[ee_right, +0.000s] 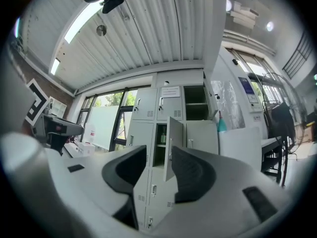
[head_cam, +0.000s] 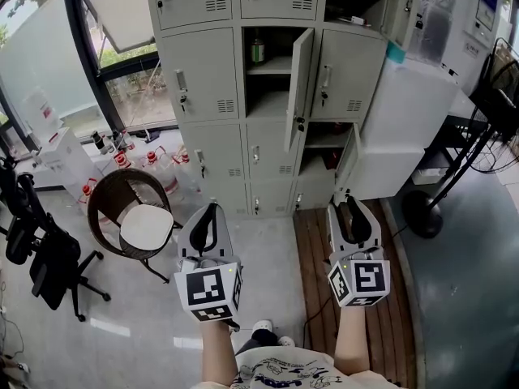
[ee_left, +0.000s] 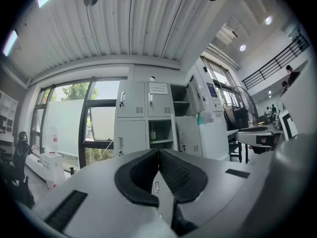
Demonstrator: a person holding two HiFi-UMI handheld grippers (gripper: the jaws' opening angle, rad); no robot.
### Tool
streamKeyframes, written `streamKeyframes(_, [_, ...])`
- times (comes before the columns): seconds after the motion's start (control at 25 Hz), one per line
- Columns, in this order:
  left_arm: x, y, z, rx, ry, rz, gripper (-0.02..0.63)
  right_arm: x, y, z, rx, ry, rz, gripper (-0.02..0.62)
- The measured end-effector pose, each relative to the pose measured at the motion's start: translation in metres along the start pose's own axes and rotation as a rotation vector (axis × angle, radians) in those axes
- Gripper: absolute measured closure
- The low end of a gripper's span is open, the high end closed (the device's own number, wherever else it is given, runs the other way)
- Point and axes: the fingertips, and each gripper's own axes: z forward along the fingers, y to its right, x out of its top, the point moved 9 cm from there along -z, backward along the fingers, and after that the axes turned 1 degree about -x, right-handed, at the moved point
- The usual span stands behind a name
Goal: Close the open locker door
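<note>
Well ahead of the right claw (head_cam: 350,205), which gaped empty, the locker door (head_cam: 298,87) stood ajar; the left claw (head_cam: 212,211) was pinched closed.

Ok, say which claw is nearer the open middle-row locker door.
Right. The right claw hangs below and slightly right of the door, well short of it; the left claw is farther, lower left.

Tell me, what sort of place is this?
Most likely an office or workshop locker corner: a bank of grey metal lockers, one middle door hanging open, stands beside tall glass windows, with a black swivel office chair nearby.
</note>
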Motion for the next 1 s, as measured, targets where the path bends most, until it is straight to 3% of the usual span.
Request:
streamKeyframes(0.08, [-0.001, -0.004, 0.004, 0.001, 0.0, -0.006, 0.603, 0.0, -0.003, 0.007, 0.003, 0.001, -0.001, 0.413])
streamKeyframes(0.12, [-0.002, -0.006, 0.007, 0.002, 0.0, -0.009, 0.603, -0.001, -0.005, 0.01, 0.005, -0.002, 0.001, 0.334])
streamKeyframes(0.16, [-0.002, -0.008, 0.009, 0.003, 0.001, -0.012, 0.603, -0.002, -0.006, 0.014, 0.005, -0.003, 0.004, 0.322])
streamKeyframes(0.92, [-0.017, -0.06, 0.057, -0.05, -0.001, 0.008, 0.603, -0.022, -0.038, 0.069, -0.018, -0.022, 0.057, 0.324])
streamKeyframes(1.0, [-0.019, -0.063, 0.062, -0.049, -0.005, 0.002, 0.603, -0.023, -0.039, 0.074, -0.019, -0.022, 0.061, 0.356])
